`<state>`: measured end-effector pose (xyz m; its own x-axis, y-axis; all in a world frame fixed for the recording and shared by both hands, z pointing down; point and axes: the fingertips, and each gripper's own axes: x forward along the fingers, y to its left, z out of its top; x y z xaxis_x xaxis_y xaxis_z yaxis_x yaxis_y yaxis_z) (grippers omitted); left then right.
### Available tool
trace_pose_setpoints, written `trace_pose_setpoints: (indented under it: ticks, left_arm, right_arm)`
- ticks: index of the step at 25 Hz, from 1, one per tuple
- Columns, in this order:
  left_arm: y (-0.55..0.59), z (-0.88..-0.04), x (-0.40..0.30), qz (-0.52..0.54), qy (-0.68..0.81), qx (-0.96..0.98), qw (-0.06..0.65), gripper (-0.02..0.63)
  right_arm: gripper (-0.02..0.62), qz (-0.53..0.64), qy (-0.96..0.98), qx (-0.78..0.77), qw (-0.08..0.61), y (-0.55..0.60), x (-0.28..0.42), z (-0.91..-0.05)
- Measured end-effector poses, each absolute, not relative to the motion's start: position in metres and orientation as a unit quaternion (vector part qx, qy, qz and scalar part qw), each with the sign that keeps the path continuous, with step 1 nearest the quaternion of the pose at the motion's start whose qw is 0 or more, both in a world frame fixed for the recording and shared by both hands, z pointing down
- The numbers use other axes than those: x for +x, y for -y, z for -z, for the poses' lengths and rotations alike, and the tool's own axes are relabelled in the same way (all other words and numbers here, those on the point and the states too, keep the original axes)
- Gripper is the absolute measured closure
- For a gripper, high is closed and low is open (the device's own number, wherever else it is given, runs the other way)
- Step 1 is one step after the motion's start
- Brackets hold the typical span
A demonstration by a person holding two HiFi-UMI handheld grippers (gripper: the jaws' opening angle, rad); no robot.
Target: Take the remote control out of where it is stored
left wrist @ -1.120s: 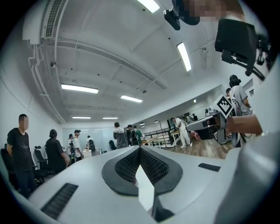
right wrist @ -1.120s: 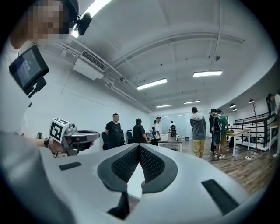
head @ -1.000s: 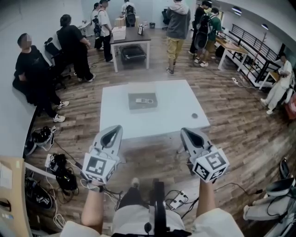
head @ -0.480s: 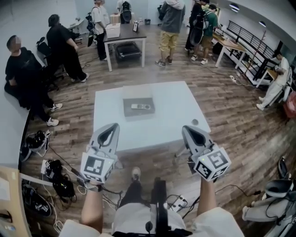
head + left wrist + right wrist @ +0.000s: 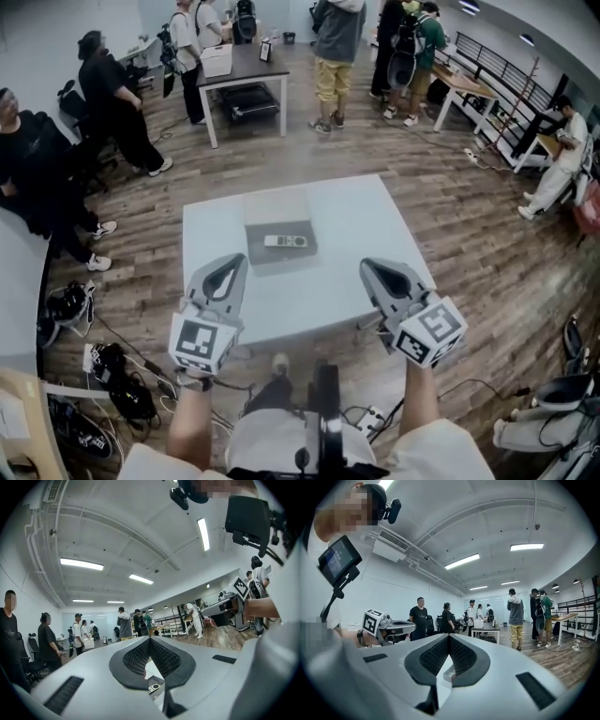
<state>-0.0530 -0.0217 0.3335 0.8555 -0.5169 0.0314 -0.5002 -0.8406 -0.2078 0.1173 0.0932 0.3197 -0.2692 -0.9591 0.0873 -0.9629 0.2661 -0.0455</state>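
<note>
The remote control (image 5: 286,241) lies flat in a shallow grey box (image 5: 258,247) on the white table (image 5: 366,234). My left gripper (image 5: 232,260) is held level at the table's near edge, just short of the box, with its jaws shut and nothing in them. My right gripper (image 5: 368,265) is level beside it to the right, also shut and empty. In the left gripper view the remote (image 5: 153,687) shows through the gap below the closed left gripper (image 5: 150,638). The right gripper view shows a corner of the box (image 5: 449,672) under the closed right gripper (image 5: 449,637).
Several people stand beyond the table round a dark table (image 5: 246,66) and desks at the right (image 5: 469,89). Cables and gear (image 5: 112,361) lie on the wooden floor at the left. A person in black (image 5: 37,159) is by the left wall.
Both grippers have come forward together towards the white table. The table and the box now lie nearer in the head view. The jaws stay shut.
</note>
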Motion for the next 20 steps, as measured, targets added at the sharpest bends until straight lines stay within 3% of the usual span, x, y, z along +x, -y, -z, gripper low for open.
trace_pose_setpoints:
  ticks: [20]
  left_arm:
    - [0.192,-0.376,-0.023,0.080,-0.245,-0.965,0.046,0.606]
  right_arm:
    - [0.597,-0.072,0.776,0.624,0.046,0.079,0.142,-0.347]
